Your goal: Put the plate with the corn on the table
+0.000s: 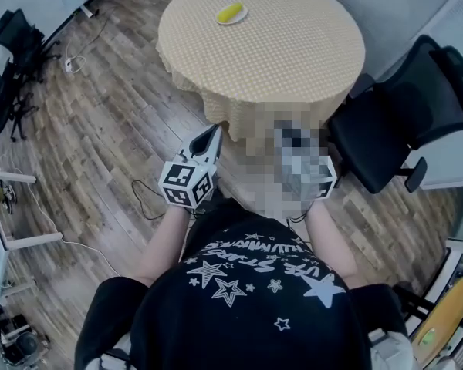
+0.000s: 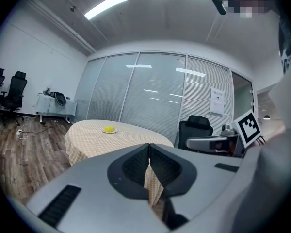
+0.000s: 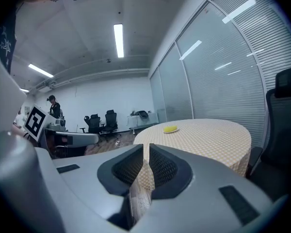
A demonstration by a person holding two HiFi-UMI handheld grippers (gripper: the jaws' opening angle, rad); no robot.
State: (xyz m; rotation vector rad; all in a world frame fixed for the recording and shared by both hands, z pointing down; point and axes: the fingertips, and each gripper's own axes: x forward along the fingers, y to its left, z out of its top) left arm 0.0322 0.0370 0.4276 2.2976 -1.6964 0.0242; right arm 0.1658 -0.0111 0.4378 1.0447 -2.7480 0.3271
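One round table [image 1: 293, 60] with a yellow cloth stands in front of me. One black chair [image 1: 417, 106] is beside it. I hold two grippers close to my body, well apart from the table. My left gripper [image 2: 149, 145] is squeezed closed on nothing. My right gripper [image 3: 146, 147] is closed and empty too. One plate [image 1: 242, 18] sits on the table's far side, with one corn [image 1: 230, 11] on it.

I hold both grippers out front at waist height, forearms [image 1: 168, 236] bent. Left gripper [image 2: 149, 146] jaws pressed together; right gripper [image 3: 146, 148] jaws all but touching.
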